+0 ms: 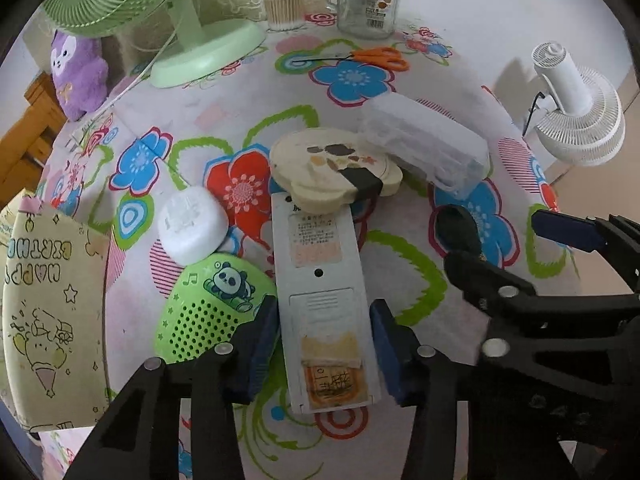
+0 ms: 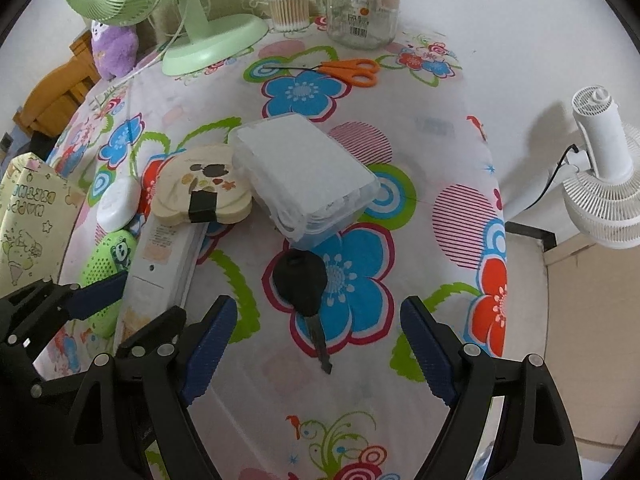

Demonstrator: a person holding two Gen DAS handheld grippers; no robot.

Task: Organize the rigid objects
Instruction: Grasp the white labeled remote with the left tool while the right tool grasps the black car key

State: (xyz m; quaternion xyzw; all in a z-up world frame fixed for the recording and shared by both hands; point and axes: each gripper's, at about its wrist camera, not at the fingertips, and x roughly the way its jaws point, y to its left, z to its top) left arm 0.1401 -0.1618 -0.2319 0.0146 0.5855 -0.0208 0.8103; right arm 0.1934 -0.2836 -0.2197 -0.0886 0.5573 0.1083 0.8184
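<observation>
Left gripper (image 1: 326, 350) straddles the remote's (image 1: 320, 280) near end; right gripper (image 2: 320, 354) hangs released over the key (image 2: 304, 284).

The remote's long axis runs straight away, far end tucked under the beige case (image 1: 334, 166). The key's blade points toward the camera, on bare cloth (image 2: 420, 128) beside the clear box (image 2: 304, 176); the table edge drops off right.

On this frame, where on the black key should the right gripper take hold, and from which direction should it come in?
Take the key by its thick black plastic head, not the thin flat blade that points toward the camera and lies flush on the tablecloth. The head stands proud enough for pads to close across its width. The right gripper is open, already straddling the key, so probably come from above and push slightly forward.
</observation>
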